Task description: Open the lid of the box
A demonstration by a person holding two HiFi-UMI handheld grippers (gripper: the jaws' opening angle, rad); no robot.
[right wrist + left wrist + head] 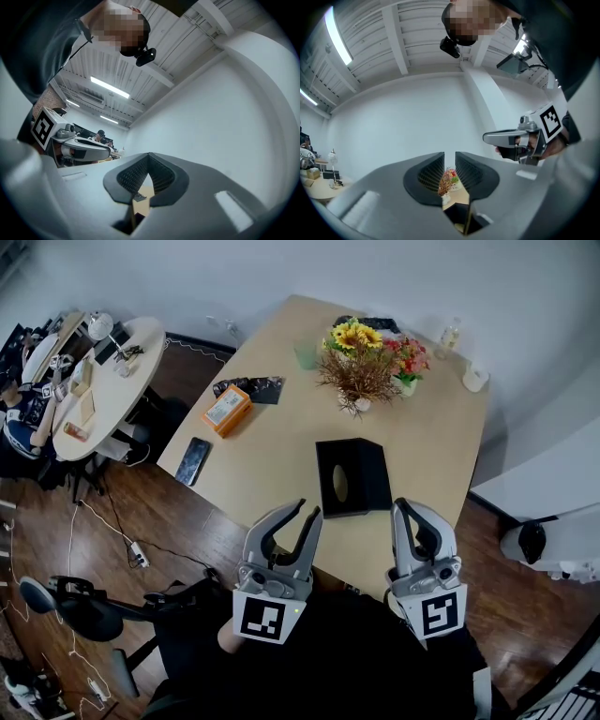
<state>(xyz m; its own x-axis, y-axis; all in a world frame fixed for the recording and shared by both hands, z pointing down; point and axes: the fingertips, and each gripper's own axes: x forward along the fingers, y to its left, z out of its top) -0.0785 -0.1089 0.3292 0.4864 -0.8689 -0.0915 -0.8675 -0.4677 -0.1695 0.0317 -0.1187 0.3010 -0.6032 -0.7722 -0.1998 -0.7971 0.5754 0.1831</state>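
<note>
The black box (pixel 352 477) sits with its lid down near the front edge of the tan table (pixel 441 442); an oval opening shows in its top. Both grippers hover just in front of it, off the table's near edge, and neither touches it. My left gripper (pixel 310 508) is shut with nothing held, its tips close to the box's front left corner. In the left gripper view the left gripper's (pixel 450 159) pads nearly meet, with the box (pixel 457 215) below them. My right gripper (pixel 398 505) is shut and empty by the box's front right corner, its (pixel 149 161) pads touching.
Behind the box stands a pot of flowers (pixel 361 362). An orange packet (pixel 226 410), a phone (pixel 194 461), a green cup (pixel 306 354) and a bottle (pixel 450 334) lie about the table. A cluttered round table (pixel 103 381) is at the left, cables on the wood floor.
</note>
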